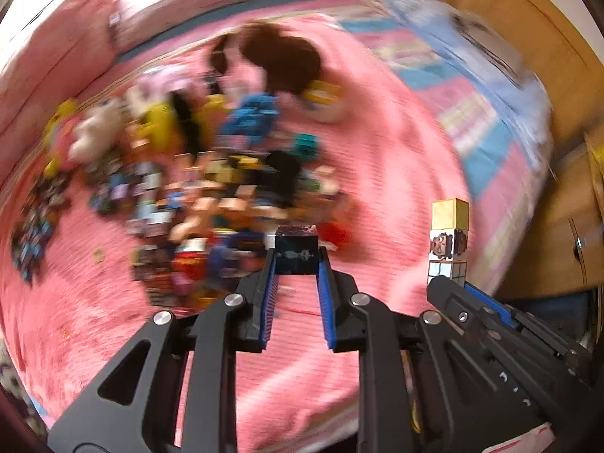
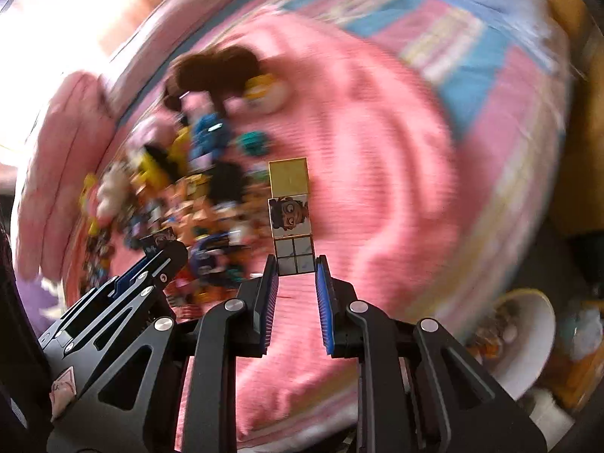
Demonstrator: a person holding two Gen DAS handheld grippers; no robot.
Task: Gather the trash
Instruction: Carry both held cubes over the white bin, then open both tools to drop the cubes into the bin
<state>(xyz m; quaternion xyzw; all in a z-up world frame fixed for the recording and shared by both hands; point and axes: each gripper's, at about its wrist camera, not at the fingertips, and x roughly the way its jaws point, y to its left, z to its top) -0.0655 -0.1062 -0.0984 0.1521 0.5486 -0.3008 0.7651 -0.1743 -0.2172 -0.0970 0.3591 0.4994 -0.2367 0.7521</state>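
My left gripper (image 1: 296, 260) is shut on a small dark cube (image 1: 296, 251) with a pale mark on its front, held above a pink bedspread (image 1: 377, 158). My right gripper (image 2: 296, 264) is shut on the bottom of a stack of three paper cubes (image 2: 291, 211): a gold one on top, one with a cartoon face, and a grey gridded one between the pads. The same stack (image 1: 449, 239) shows at the right of the left wrist view, above the right gripper's body. The left gripper (image 2: 158, 249) appears at the left of the right wrist view.
A blurred heap of small cubes and soft toys (image 1: 211, 173) covers the bed's left half. A brown plush (image 1: 283, 56) lies further back. A striped quilt (image 1: 472, 120) lies to the right, with wooden furniture (image 1: 558, 196) beyond. A white bin with scraps (image 2: 517, 339) sits at lower right.
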